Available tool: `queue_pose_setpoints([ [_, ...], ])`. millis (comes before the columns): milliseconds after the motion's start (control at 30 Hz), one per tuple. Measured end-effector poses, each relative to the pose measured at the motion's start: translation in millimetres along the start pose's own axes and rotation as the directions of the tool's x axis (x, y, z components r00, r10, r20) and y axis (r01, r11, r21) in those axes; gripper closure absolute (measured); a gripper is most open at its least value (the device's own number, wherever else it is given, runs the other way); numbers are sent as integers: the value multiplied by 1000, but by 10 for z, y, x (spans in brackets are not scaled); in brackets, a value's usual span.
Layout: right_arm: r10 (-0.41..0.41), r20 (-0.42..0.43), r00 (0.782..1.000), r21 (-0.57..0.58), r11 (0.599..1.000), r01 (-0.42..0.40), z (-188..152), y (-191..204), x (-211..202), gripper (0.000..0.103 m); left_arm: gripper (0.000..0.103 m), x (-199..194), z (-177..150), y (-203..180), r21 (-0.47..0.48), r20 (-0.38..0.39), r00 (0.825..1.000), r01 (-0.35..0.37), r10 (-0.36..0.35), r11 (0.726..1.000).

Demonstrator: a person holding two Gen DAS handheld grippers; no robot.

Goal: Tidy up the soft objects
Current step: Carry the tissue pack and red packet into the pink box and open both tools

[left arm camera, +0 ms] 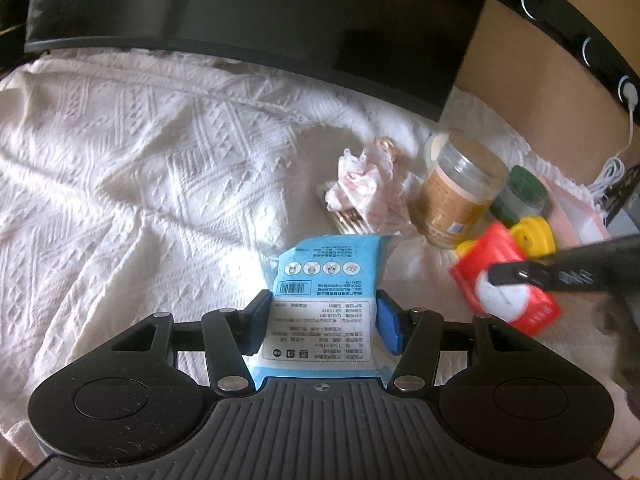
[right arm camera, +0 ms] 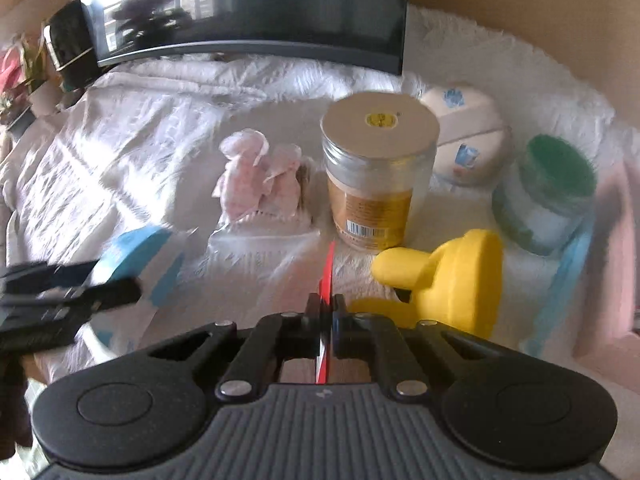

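Because both packs are thin, slippery film pouches gripped only at the fingertips, either may slide out or sag if tilted. The blue wipes pack [left arm camera: 326, 300] sits between the fingers of the left gripper [left arm camera: 324, 320], which are closed narrowly against its two long edges; the pack projects forward above the white bedspread [left arm camera: 140, 160]. The red tissue pack [left arm camera: 506, 284] is pinched edge-on in the right gripper [right arm camera: 330, 320], whose fingers are nearly together on it, just above the yellow toy [right arm camera: 448, 280].

Risks, as judged from here:
- The right gripper works close to the glass jar [right arm camera: 378, 176] and the green-lidded jar [right arm camera: 548, 196]; a sideways sweep could topple either.
- The two grippers are near each other and could collide.
- The pink cloth [left arm camera: 364, 188] lies just beside the glass jar and could be dragged.

Legible writing: the blue pack carries a barcode, pictogram icons and dense Chinese text, with "11cm×10cm" and "GB 15979" readable. The glass jar bears a barcode and a yellow lid sticker; its text is too small to read. No brand name can be made out.
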State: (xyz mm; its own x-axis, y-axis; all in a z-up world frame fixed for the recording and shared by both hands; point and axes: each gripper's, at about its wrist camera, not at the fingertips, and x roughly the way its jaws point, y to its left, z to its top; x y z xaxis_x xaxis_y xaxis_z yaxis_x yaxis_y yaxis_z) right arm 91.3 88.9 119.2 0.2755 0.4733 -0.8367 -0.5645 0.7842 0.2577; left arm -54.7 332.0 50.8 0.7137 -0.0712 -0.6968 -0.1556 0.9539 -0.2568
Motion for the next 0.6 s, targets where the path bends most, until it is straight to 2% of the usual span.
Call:
queue_pose_setpoints([
  [233,-7,147,989,28,1000,3,-81,-153,-689,98,44,-38,250,-213,28,64,998,15,-17,999],
  [400,-87,241,967,91,994,66,-279,-518,-1200,98,44,-104,470,-742,130,101,987,109,-122,986],
  [467,-148,268,952,113,986,122,-414,-696,-1382,98,44,-102,512,-1062,188,90,976,178,-198,966],
  [600,-268,283,921,189,957,220,-740,-1094,-1677,98,44,-20,535,-1748,293,41,945,301,-326,908],
])
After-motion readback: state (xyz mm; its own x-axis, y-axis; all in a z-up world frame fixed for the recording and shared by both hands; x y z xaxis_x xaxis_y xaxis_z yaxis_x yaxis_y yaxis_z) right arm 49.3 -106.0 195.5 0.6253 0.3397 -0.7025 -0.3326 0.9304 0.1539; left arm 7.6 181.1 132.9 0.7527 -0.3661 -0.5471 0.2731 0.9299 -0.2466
